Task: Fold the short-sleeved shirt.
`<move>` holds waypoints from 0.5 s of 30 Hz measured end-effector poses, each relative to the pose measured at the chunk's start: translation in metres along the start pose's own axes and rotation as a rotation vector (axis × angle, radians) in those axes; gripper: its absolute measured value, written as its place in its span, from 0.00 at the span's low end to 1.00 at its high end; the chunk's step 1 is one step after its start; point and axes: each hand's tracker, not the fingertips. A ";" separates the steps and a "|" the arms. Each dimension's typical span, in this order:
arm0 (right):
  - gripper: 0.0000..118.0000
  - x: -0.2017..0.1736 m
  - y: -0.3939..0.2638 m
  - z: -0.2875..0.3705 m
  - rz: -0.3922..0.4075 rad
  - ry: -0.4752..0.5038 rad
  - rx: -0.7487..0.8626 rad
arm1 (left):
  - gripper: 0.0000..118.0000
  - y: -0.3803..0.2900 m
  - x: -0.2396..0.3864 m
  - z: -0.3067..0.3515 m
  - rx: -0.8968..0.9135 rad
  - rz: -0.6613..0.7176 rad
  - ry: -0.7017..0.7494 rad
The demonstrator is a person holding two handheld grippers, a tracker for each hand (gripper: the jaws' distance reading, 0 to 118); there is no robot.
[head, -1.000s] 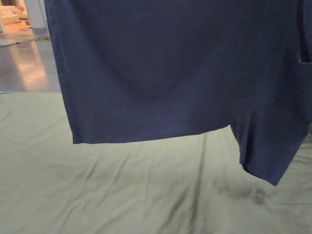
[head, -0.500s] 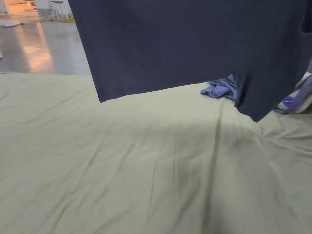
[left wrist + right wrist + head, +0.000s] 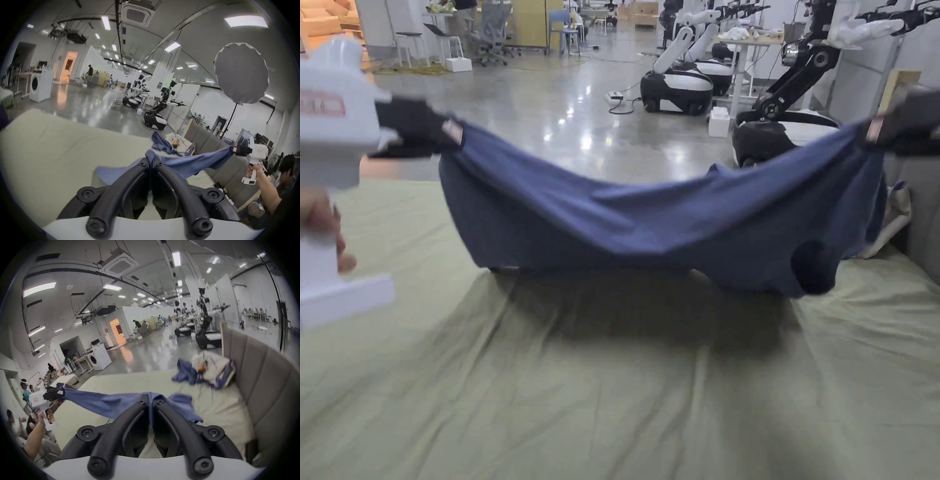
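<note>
The navy short-sleeved shirt (image 3: pixel 650 228) is stretched wide between both grippers above the pale green sheet (image 3: pixel 600 387). Its lower edge sags down to the sheet in the head view. My left gripper (image 3: pixel 447 132) pinches the shirt's left corner, jaws pressed together on the cloth (image 3: pixel 150 160). At the far right my right gripper (image 3: pixel 878 130) holds the other corner, its jaws closed on blue fabric (image 3: pixel 150 398). A sleeve (image 3: pixel 183 405) hangs loose beside the right gripper's jaws.
A heap of blue and white clothes (image 3: pixel 203 373) lies at the bed's far right corner, beside a grey padded headboard (image 3: pixel 263 369). Wheeled robots (image 3: pixel 687 81) stand on the shiny floor beyond the bed. A person's hand (image 3: pixel 322 231) grips the left handle.
The shirt, earlier hanging high in front of the camera, now stretches low and wide with its edge on the sheet. Both grippers have come into view, and the camera has tilted up.
</note>
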 end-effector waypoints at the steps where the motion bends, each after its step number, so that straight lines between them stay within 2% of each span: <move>1: 0.04 0.004 -0.020 0.004 -0.001 0.000 -0.019 | 0.03 -0.017 0.001 0.010 -0.015 -0.028 0.029; 2: 0.04 0.005 -0.043 0.014 0.003 -0.031 -0.013 | 0.03 -0.036 0.000 0.019 -0.002 -0.052 0.034; 4: 0.04 0.007 -0.082 0.030 -0.001 -0.008 -0.027 | 0.03 -0.070 0.005 0.038 -0.042 -0.136 0.097; 7: 0.04 0.003 -0.129 0.058 0.003 0.000 -0.047 | 0.03 -0.109 0.000 0.066 -0.091 -0.076 0.050; 10: 0.04 0.004 -0.172 0.086 -0.044 0.006 -0.066 | 0.03 -0.149 -0.004 0.095 -0.106 -0.058 0.049; 13: 0.04 0.006 -0.208 0.112 -0.031 -0.031 -0.112 | 0.03 -0.178 -0.009 0.123 -0.122 -0.059 0.067; 15: 0.04 0.008 -0.229 0.132 -0.036 -0.013 -0.118 | 0.03 -0.194 -0.012 0.138 -0.139 -0.026 0.071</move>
